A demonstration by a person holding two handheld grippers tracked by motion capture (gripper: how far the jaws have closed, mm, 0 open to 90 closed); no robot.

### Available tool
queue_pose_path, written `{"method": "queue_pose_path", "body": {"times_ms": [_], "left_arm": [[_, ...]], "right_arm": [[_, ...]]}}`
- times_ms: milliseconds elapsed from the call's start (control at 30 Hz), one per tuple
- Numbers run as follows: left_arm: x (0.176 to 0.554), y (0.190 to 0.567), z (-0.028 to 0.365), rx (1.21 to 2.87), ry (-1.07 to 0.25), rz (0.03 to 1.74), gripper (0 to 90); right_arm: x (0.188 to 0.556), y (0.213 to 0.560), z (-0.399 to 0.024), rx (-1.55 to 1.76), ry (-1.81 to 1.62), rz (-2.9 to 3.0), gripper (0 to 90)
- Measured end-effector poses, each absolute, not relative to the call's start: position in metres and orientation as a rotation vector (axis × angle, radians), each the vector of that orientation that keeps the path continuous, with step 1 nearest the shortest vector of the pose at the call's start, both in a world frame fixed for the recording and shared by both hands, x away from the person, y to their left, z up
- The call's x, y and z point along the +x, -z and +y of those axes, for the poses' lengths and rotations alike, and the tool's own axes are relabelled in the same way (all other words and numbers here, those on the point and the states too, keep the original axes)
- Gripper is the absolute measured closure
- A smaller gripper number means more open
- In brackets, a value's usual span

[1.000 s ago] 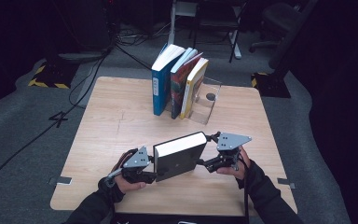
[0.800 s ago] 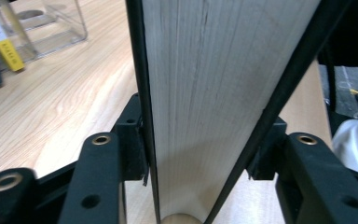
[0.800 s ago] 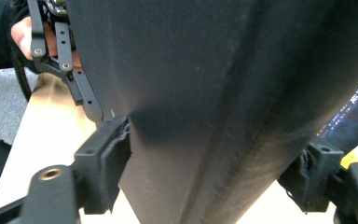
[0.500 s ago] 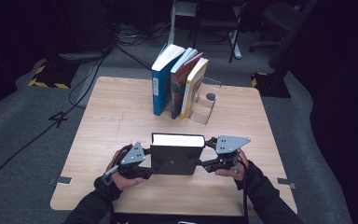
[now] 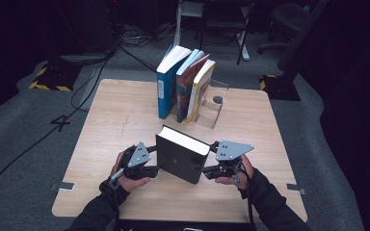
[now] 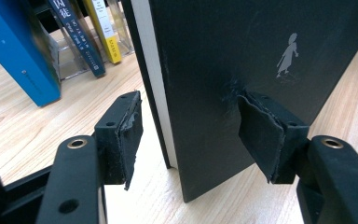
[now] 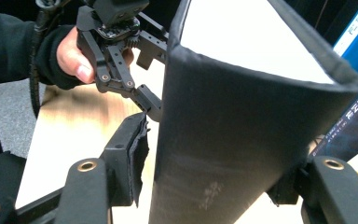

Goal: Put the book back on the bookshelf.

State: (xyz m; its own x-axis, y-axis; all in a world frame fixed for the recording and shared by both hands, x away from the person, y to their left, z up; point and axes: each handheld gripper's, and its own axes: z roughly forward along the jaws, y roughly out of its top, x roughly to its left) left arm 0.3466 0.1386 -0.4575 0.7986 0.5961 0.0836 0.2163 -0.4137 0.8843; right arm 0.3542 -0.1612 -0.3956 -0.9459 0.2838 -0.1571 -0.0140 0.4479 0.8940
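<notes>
A thick black hardcover book [image 5: 180, 156] stands upright on the wooden table [image 5: 115, 110], near its front edge. My left gripper [image 5: 155, 168] straddles its open-page end. In the left gripper view [image 6: 193, 107] one pad touches the cover [image 6: 223, 56] while the other stands a little off the pages; these jaws have just been opening. My right gripper [image 5: 200, 169] straddles the spine end. In the right gripper view [image 7: 214, 154] a gap shows between the near pad and the spine [image 7: 223, 116]; its jaws closed in, then eased open.
At the back of the table a blue book [image 5: 168, 82], a dark one [image 5: 190, 86] and a yellow one [image 5: 202, 89] lean against a clear bookend [image 5: 217, 108]. Cables and chair bases lie on the floor beyond the table.
The black book rose from a tilted lie to standing upright, then turned its spine end nearer. The right hand shifted slightly with it.
</notes>
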Motion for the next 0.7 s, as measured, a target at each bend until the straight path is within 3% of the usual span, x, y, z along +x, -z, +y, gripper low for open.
{"method": "queue_pose_path", "body": {"times_ms": [200,367,700], "left_arm": [[0.347,0.459,0.135,2.0,-0.476,0.592,41.0],[0.347,0.458,0.133,2.01,-0.499,0.589,43.2],[0.348,0.458,0.133,2.001,-0.494,0.61,40.5]], "right_arm": [[0.354,0.396,-0.152,0.293,-1.485,2.421,40.6],[0.354,0.396,-0.147,0.314,-1.458,2.389,45.9],[0.356,0.396,-0.141,0.367,-1.464,2.388,48.5]]}}
